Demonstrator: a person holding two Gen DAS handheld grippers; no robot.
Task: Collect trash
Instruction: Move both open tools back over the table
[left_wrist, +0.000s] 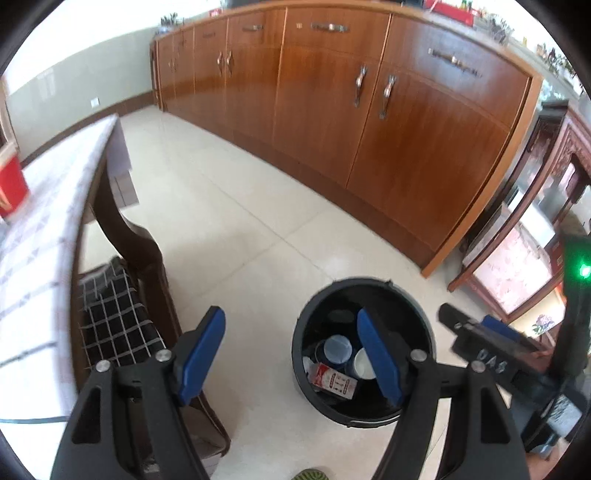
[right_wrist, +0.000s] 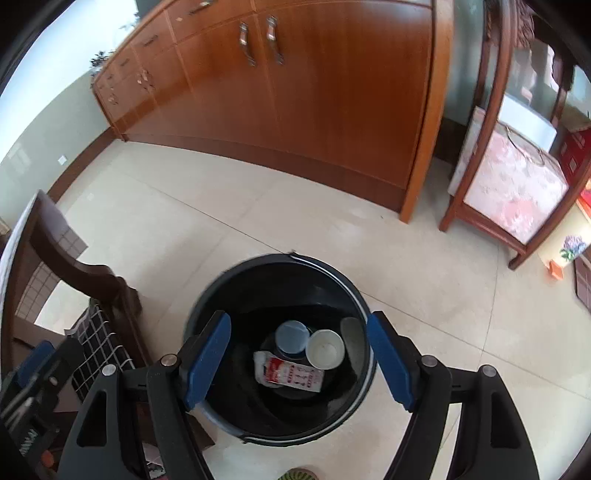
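bin: black round bucket (right_wrist: 236, 291) on the tiled floor (right_wrist: 424, 295), beside a wooden chair (right_wrist: 92, 273)
inside: two paper cups (right_wrist: 325, 349), mouths up, touching, plus a red-and-white wrapper (right_wrist: 291, 374) lying flat at the bottom
left hand-held gripper (left_wrist: 291, 354): jaws apart, holding nothing
right hand-held gripper (right_wrist: 299, 362): released too, empty, right over the bin
table (left_wrist: 40, 236): red carton (left_wrist: 11, 184) sits on it

Both wrist cameras look steeply down from close above a black bin (left_wrist: 364, 295) (right_wrist: 236, 280) on tile, each facing the wooden cabinets (left_wrist: 369, 110) (right_wrist: 295, 92) beyond.
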